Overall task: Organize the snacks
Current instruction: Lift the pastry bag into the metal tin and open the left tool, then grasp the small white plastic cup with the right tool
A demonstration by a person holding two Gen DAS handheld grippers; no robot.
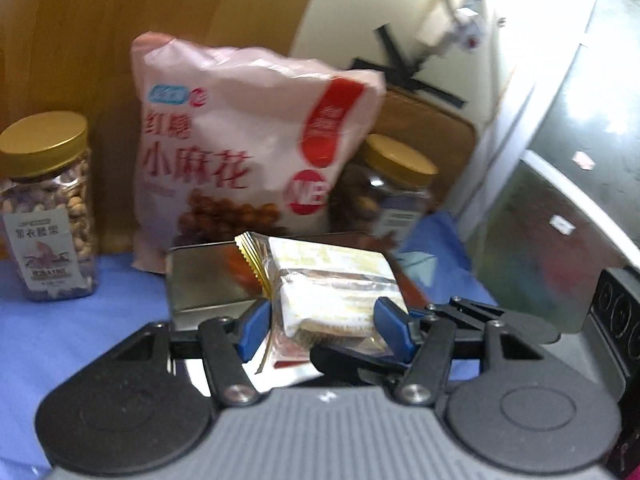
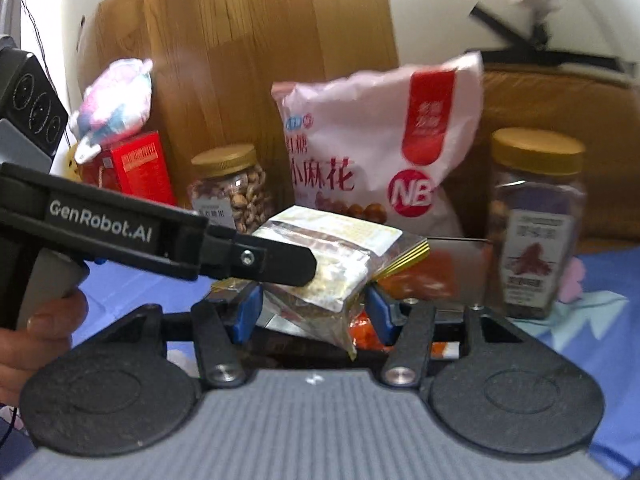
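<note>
A stack of clear-wrapped snack packets (image 1: pixel 332 292) with gold crimped edges is held between the blue pads of my left gripper (image 1: pixel 325 326), which is shut on it. In the right wrist view the same stack (image 2: pixel 320 264) sits between the pads of my right gripper (image 2: pixel 312 316), also shut on it. The left gripper's upper finger (image 2: pixel 280 262) lies across the stack from the left. A shiny metal tin (image 1: pixel 204 276) (image 2: pixel 456 268) stands just behind the packets. The view is blurred.
Behind stand a pink snack bag (image 1: pixel 240 148) (image 2: pixel 372 140), a gold-lidded nut jar (image 1: pixel 48 208) (image 2: pixel 230 188) and a darker jar (image 1: pixel 388 192) (image 2: pixel 536 224). A red box (image 2: pixel 136 168) is at the left. Blue cloth (image 1: pixel 80 340) covers the surface. A wooden board (image 2: pixel 240 40) backs it.
</note>
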